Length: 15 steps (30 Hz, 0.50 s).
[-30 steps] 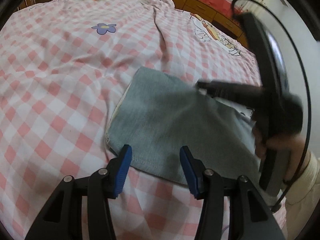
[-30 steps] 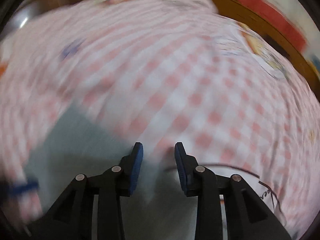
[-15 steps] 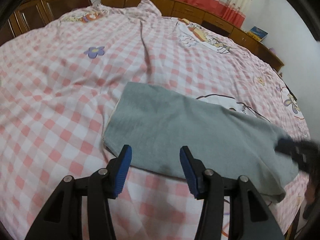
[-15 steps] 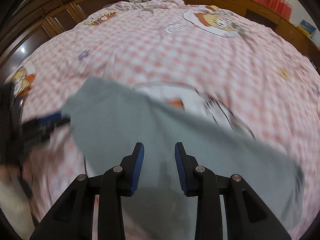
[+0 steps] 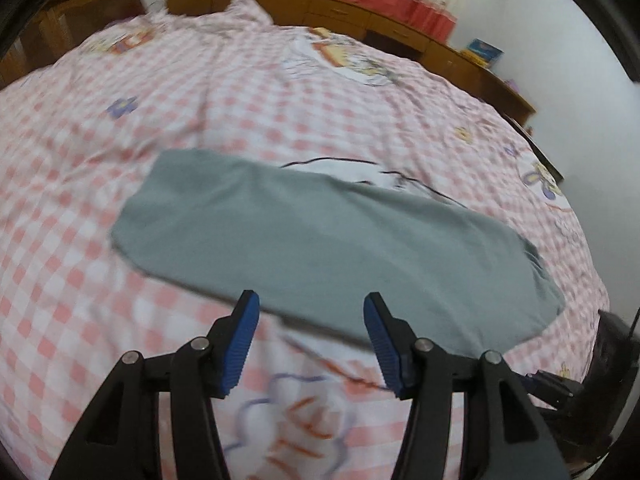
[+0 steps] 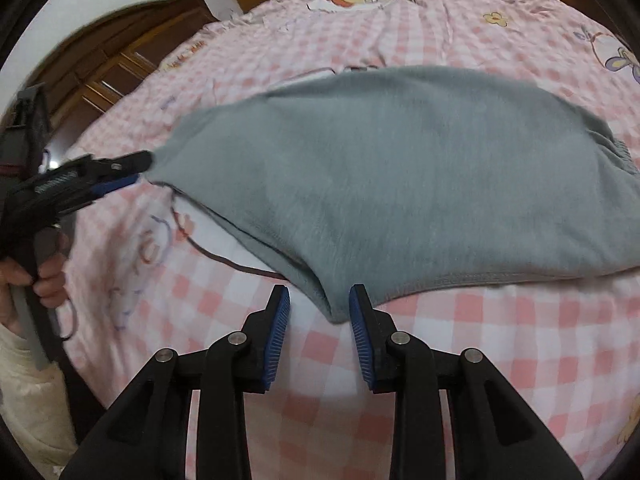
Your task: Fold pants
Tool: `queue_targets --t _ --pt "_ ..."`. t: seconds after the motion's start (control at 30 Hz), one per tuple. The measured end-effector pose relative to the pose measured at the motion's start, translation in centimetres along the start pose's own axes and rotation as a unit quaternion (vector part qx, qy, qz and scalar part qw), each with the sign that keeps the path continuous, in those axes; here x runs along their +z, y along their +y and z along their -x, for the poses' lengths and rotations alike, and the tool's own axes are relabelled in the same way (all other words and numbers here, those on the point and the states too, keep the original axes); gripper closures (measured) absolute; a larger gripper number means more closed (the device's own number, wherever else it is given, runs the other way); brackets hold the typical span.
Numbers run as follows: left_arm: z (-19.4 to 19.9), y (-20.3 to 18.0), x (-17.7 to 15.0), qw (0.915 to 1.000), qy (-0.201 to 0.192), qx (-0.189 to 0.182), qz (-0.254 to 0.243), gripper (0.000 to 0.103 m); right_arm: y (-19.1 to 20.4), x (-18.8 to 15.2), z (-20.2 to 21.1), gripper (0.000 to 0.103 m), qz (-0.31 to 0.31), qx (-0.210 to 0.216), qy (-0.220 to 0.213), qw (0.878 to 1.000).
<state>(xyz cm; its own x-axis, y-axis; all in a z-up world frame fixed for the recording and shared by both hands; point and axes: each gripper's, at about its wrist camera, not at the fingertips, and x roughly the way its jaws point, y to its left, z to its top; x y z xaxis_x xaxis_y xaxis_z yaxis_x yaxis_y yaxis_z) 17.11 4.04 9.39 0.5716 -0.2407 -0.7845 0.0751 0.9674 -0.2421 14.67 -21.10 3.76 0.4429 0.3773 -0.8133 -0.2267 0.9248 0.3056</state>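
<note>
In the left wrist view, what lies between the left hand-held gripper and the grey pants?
Only bare checked bedsheet separates the left hand-held gripper, jaws opening with nothing between them, from the grey pants.

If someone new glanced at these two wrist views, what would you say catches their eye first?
Probably the grey pants, folded into a long flat band across the middle of the pink-checked bedspread. Next, the blue-padded right gripper hanging just above the band's near corner, jaws apart. In the right wrist view the left gripper sits at the band's far left end, its jaws opening.
</note>
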Motion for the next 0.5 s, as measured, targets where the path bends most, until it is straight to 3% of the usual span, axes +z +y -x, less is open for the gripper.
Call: queue_targets --t 0.07,0.17,0.3,0.4,0.5 --pt "-0.4 -2.4 0.0 0.9998 0.002 -0.010 -0.019 0.046 -1.1 0.3 1.3 0.071 -0.009 -0.007 -0.019 1.000" --pt "-1.5 -5.6 -0.3 0.9987 0.014 -0.027 -0.041 0.046 -3.7 0.7 3.7 0.071 -0.023 -0.060 -0.057 0.996" --pt "-3.5 -9.4 -1.4 0.9962 0.034 -0.053 -0.061 0.046 -11.2 1.2 8.1 0.071 -0.102 -0.096 -0.110 0.984" --pt "-4.6 -11.6 -2.1 0.9940 0.047 -0.070 -0.070 0.046 -15.7 2.0 9.8 0.068 -0.137 -0.107 -0.122 0.977" --pt "-5.9 -13.6 -2.8 0.9930 0.059 -0.059 -0.083 0.046 -19.3 4.6 9.4 0.067 -0.132 -0.144 -0.119 0.973"
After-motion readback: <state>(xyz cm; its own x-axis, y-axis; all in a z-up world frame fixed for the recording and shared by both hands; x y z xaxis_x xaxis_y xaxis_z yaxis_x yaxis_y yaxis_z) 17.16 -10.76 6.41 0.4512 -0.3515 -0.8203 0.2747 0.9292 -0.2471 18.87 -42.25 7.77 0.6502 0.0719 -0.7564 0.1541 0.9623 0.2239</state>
